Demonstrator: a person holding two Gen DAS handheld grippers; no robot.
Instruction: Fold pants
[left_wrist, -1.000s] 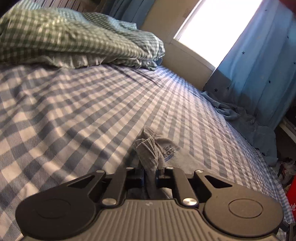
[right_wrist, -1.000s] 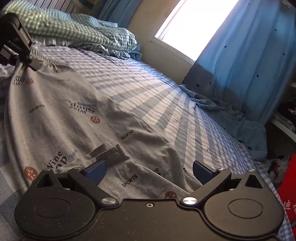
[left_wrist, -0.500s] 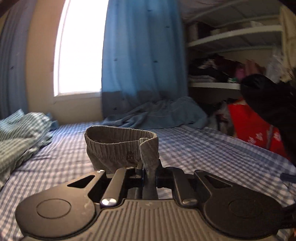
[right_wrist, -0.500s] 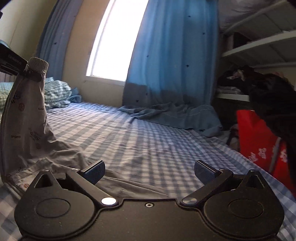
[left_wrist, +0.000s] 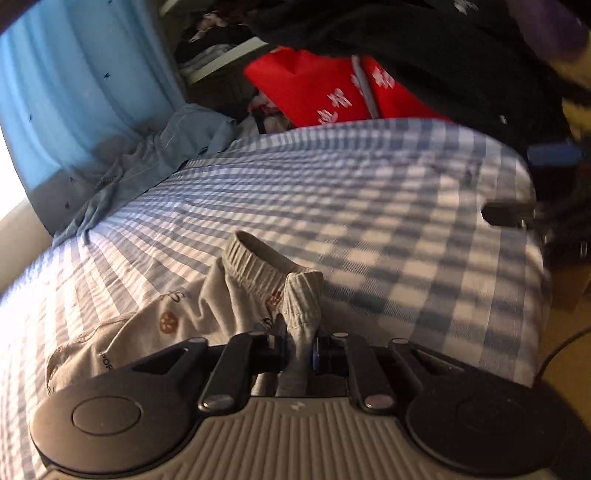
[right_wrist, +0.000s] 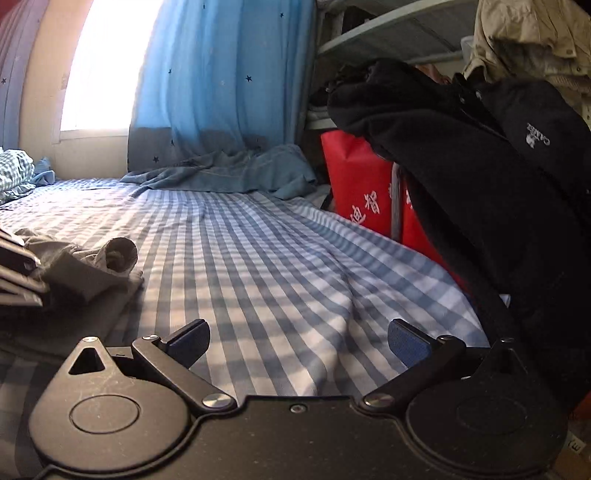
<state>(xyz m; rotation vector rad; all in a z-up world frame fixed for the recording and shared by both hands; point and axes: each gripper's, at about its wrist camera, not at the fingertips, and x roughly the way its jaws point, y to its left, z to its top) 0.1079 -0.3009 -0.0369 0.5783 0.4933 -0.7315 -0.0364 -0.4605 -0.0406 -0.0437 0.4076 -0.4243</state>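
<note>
Grey printed pants (left_wrist: 207, 314) lie on the blue checked bed sheet (left_wrist: 369, 221). My left gripper (left_wrist: 298, 350) is shut on the ribbed waistband (left_wrist: 266, 269), low over the bed. In the right wrist view the pants (right_wrist: 92, 266) lie at the left with the left gripper's body over them. My right gripper (right_wrist: 297, 341) is open and empty, above bare sheet (right_wrist: 277, 258) to the right of the pants. It shows in the left wrist view at the far right edge (left_wrist: 517, 214).
A blue curtain (right_wrist: 221, 74) hangs by the window with a blue cloth (right_wrist: 236, 173) heaped on the bed's far edge. A red bag (right_wrist: 362, 184) and shelves stand past the bed. A black-sleeved arm (right_wrist: 480, 166) fills the right.
My left gripper has swung the waistband over and down onto the bed, folding the pants. My right gripper stayed open and has moved right, off the pants.
</note>
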